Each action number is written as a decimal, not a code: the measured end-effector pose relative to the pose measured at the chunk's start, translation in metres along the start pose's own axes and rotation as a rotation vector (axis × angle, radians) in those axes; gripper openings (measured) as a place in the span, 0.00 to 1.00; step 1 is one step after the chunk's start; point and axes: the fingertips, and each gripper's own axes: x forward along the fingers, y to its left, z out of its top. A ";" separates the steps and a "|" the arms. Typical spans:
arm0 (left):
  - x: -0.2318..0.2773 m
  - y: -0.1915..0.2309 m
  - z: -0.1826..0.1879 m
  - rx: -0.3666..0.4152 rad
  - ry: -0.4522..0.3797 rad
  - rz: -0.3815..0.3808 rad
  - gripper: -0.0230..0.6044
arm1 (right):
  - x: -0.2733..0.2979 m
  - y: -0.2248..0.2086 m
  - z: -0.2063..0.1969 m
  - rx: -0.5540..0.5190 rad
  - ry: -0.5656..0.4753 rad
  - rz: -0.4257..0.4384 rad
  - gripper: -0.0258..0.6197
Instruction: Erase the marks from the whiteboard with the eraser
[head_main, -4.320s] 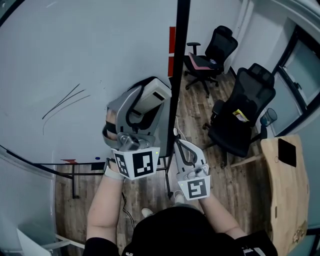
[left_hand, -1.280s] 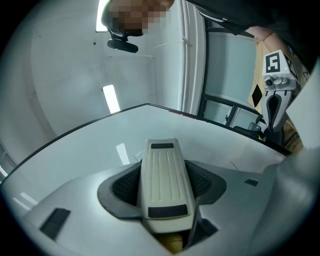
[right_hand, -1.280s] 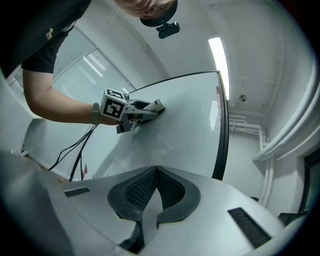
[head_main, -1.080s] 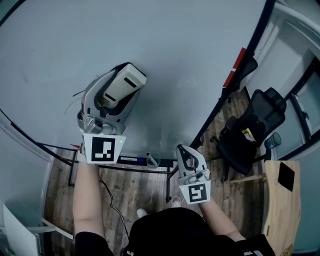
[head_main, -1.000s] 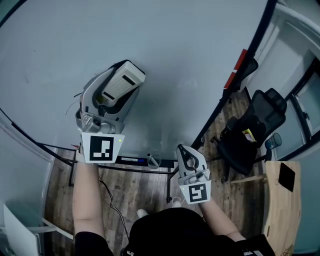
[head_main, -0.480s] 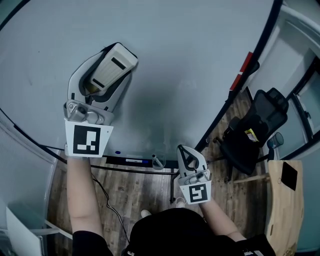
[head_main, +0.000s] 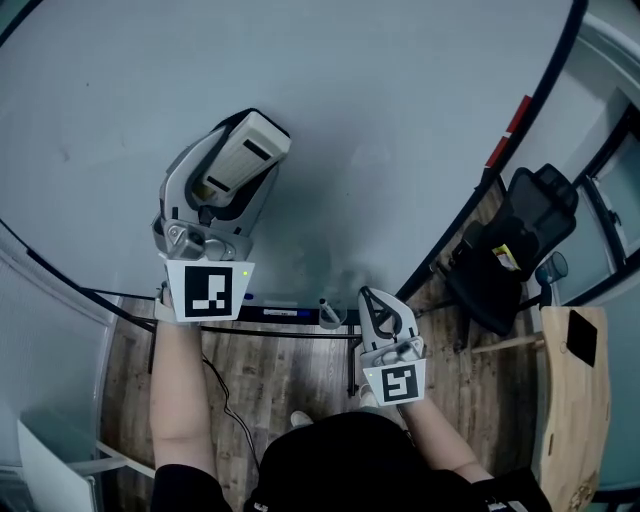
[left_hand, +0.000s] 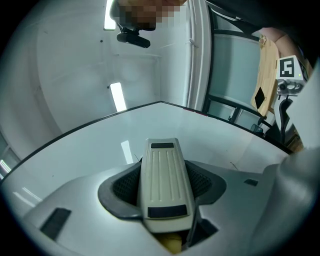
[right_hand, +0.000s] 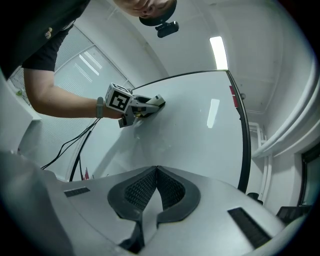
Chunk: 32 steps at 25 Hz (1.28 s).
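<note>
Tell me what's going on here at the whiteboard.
A person stands at the whiteboard with a gripper in each hand. The left gripper is clamped on the eraser and holds it flat against the board. The right gripper is shut on nothing and hangs low near the marker tray. The board around the eraser looks nearly clean; only faint thin traces show beside it in the left gripper view.

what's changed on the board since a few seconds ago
The left gripper, shut on the eraser, moved from the right edge of the whiteboard leftward across the dark strokes, up, then back down; those strokes no longer show in the head view. The right gripper stayed shut, empty and low.
</note>
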 end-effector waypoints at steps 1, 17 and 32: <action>-0.003 -0.002 -0.003 0.003 -0.005 0.000 0.46 | 0.000 0.005 0.000 0.000 0.004 -0.002 0.08; -0.064 -0.007 -0.078 -0.016 -0.023 -0.029 0.46 | 0.013 0.067 -0.002 -0.003 0.032 0.019 0.08; -0.161 0.017 -0.190 -0.055 0.168 0.010 0.46 | 0.039 0.123 -0.019 -0.071 0.116 0.169 0.08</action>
